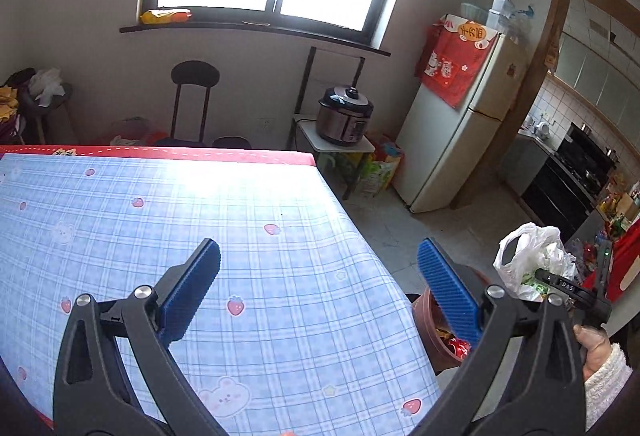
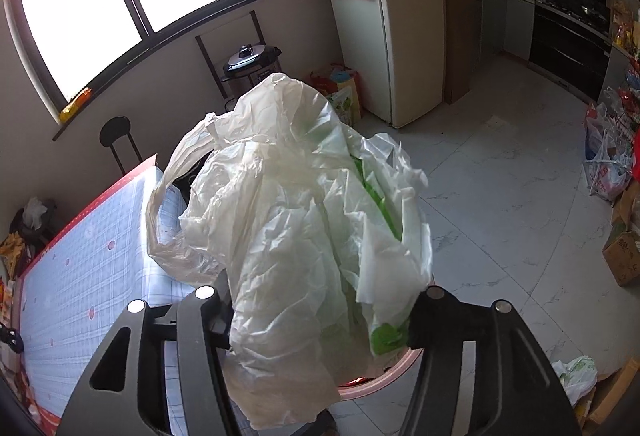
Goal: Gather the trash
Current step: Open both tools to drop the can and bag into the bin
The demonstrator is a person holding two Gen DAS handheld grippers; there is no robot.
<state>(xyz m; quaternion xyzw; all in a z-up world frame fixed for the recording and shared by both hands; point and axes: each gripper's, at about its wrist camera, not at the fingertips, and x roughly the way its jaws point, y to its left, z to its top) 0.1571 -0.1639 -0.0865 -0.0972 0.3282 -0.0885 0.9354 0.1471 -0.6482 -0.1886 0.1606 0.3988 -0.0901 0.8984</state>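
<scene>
Meanwhile the left tool (image 1: 318, 286) hovers spread wide and empty over the blue checked desk (image 1: 256, 220). Off the desk's right edge, the right tool (image 2: 320, 320) grips a crumpled white plastic bag (image 2: 296, 220) above a reddish bin (image 1: 434, 336) holding wrappers.

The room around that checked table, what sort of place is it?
Most likely a home dining area opening onto a kitchen: a fridge, a pressure cooker on a small stand, and a stove.

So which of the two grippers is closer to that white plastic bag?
Right. The right gripper holds the white plastic bag; the left gripper hangs open over the table, apart from it.
</scene>
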